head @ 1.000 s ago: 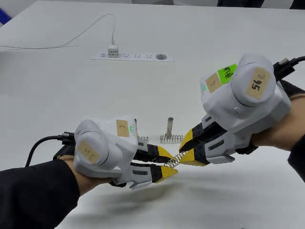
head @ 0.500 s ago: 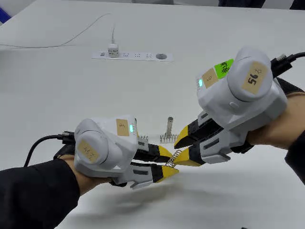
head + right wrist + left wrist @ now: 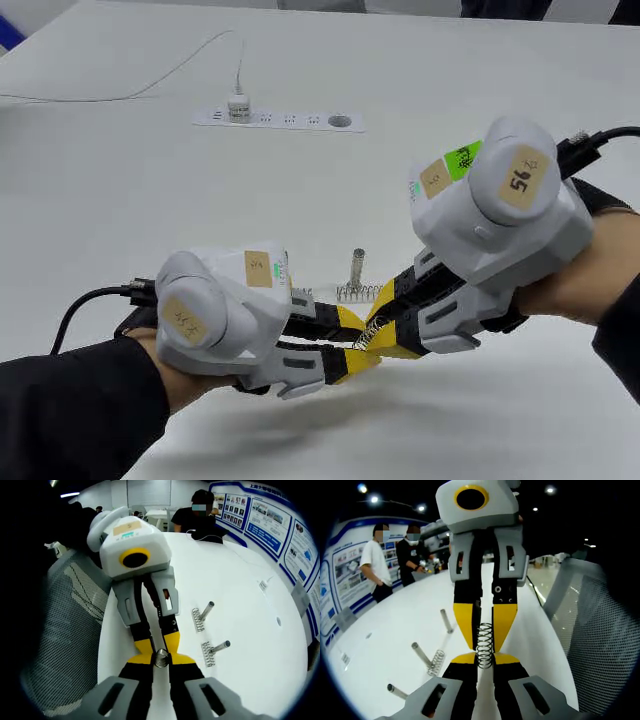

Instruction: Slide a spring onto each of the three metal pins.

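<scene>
Left gripper [image 3: 484, 659] and right gripper [image 3: 378, 332], tagged "95", both have jaws pinched on one spring [image 3: 484, 641].

A white tabletop [image 3: 120, 200] is seen, with a white power strip [image 3: 280, 119] laid near its far edge and a white cable [image 3: 165, 72] trailed from it toward the left edge. A grey mesh chair [image 3: 600, 630] is drawn up beside the tabletop. Blue-and-white display boards [image 3: 280, 520] are mounted on the walls. Round ceiling lights [image 3: 373, 500] are lit, and people [image 3: 375, 555] are seen standing beyond the tabletop.
</scene>
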`<state>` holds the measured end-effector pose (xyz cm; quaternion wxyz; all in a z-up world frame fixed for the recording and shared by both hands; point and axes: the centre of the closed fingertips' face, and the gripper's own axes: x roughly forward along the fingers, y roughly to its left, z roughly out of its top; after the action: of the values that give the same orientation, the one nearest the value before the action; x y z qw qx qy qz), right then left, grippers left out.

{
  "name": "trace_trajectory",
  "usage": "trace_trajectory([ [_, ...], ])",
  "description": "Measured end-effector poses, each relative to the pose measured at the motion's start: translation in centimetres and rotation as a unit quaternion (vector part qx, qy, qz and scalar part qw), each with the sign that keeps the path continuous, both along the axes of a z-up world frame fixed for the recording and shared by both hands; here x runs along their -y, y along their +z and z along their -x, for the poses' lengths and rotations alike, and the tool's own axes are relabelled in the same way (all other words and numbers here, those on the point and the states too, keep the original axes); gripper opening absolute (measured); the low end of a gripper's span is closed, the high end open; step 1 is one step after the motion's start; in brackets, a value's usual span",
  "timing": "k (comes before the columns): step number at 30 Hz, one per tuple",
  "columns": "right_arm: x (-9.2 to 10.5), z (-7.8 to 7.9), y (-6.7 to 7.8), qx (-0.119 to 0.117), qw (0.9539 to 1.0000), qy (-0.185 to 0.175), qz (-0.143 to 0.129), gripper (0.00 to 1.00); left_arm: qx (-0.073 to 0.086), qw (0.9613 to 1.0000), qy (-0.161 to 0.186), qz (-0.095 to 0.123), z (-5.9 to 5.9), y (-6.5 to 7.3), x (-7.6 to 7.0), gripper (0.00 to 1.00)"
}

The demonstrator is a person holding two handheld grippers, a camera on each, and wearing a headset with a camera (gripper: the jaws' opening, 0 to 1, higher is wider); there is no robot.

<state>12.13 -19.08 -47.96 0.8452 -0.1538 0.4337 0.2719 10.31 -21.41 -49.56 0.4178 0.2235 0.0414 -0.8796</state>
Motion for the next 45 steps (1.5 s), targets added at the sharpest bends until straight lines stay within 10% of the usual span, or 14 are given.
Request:
trace_trajectory([
  [16,0.6,-0.1,0.6,-0.003,0.9999,0.000,0.010,0.12,-0.017,0.9998,0.010,-0.006,-0.1,0.1,0.0,0.16],
  [45,5.8,1.8,2.1,-0.016,0.9978,-0.052,0.040,0.12,-0.040,0.9966,0.072,-0.008,-3.9,0.1,-1.9,0.15],
])
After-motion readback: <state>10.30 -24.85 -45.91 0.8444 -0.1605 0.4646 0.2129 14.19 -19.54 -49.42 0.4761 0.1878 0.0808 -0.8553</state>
